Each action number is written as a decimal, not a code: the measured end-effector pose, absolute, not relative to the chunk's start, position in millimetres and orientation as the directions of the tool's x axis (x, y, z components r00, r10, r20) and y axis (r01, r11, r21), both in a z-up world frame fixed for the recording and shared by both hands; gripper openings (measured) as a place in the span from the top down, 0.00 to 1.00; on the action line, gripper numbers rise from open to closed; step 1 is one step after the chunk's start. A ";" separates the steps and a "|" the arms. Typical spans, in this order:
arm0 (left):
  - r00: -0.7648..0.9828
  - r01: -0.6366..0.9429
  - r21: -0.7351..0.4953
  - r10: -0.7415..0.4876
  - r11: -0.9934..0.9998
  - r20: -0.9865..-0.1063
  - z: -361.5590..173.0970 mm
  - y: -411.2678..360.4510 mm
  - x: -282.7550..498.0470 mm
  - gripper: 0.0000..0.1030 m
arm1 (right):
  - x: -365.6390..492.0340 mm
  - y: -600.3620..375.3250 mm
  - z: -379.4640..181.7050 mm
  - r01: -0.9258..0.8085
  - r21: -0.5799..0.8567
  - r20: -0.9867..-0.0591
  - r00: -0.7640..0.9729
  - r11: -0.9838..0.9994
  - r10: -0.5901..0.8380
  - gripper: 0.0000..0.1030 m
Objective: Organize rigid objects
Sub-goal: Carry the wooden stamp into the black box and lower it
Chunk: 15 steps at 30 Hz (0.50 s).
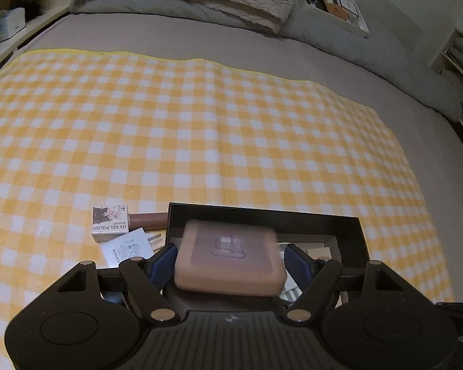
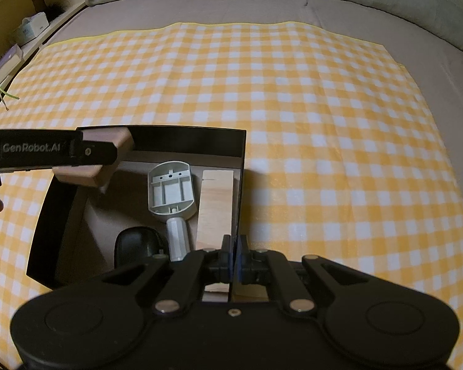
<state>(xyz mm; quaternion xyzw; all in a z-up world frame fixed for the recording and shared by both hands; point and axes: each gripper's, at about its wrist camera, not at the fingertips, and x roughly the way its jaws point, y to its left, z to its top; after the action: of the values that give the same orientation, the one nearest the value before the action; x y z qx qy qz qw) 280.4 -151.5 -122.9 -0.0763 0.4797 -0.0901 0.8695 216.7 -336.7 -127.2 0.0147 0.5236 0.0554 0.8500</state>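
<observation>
left gripper (image 1: 230, 260): blue-padded fingers set wide on either side of a flat tan rounded-rectangular case (image 1: 230, 262) with a blurred square emblem on its lid, the case carried above the near left corner of the box; whether the pads actually press its sides cannot be told from the blur. seen from the right wrist camera, the same case (image 2: 108, 141) juts from under the left gripper's black branded finger over that box corner. right gripper (image 2: 234, 256): fingers fully closed together, pinching the thin right wall of the open black rectangular box (image 2: 182, 140). box contents: one grey plastic scoop-shaped housing with a short cylindrical handle (image 2: 171, 194), one pale wooden rectangular block (image 2: 216, 203) lying along the right wall, one black rounded object (image 2: 135, 243) at the near end, its kind not clear. outside the box, to its left on the yellow-and-white checked cloth (image 1: 200, 123): one small white carton printed "uv gel polish" (image 1: 110, 222), one brown cylindrical tube (image 1: 148, 219) just beside it, one white printed leaflet (image 1: 129, 246) nearer the camera. the cloth is spread over a grey bed (image 1: 176, 40). far right, near the pillows: one white tray of assorted small items (image 1: 330, 0).
</observation>
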 end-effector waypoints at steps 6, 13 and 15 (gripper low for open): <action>0.509 0.112 -0.238 -0.262 0.965 -0.820 -117.5 -147.0 276.2 0.16 | 216.8 -335.6 -128.2 -0.081 0.082 -0.889 0.445 0.993 0.109 0.97; 0.524 0.128 -0.238 -0.270 0.963 -0.808 -100.4 -136.0 259.5 0.15 | 216.5 -333.3 -130.8 -0.077 0.074 -0.890 0.445 0.994 0.100 0.97; 0.532 0.131 -0.241 -0.273 0.962 -0.802 -96.6 -132.8 257.5 0.16 | 216.3 -334.1 -130.8 -0.075 0.070 -0.890 0.445 0.995 0.096 0.97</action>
<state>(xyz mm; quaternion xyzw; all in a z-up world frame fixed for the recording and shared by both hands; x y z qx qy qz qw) 257.5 -132.8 -96.6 -0.0757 0.4699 -0.1158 0.8718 216.3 -334.1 -130.8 0.0102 0.5245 0.0502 0.8499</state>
